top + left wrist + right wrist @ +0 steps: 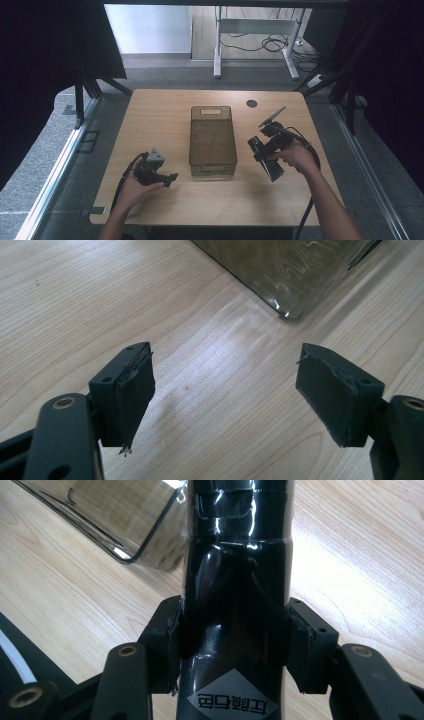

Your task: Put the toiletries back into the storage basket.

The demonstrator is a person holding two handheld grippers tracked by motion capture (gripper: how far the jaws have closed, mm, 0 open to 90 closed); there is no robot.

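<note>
Clamped between the right gripper's (pixel 234 645) jaws, a black packet (pixel 265 159) hangs just right of the empty bin (pixel 212 135), not yet dropped in, while the left gripper (pixel 225 390) waits spread wide over the table (pixel 160 110).

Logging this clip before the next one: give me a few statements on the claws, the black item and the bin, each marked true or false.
1. The right claw is clamped on a glossy black bottle. True.
2. The left claw grips the bottle too. False: its jaws stand apart over bare table.
3. The tinted clear bin sits between the two claws in the high view. True.
4. The bottle lies inside the bin. False: it is held beside the bin, to its right in the high view.
</note>
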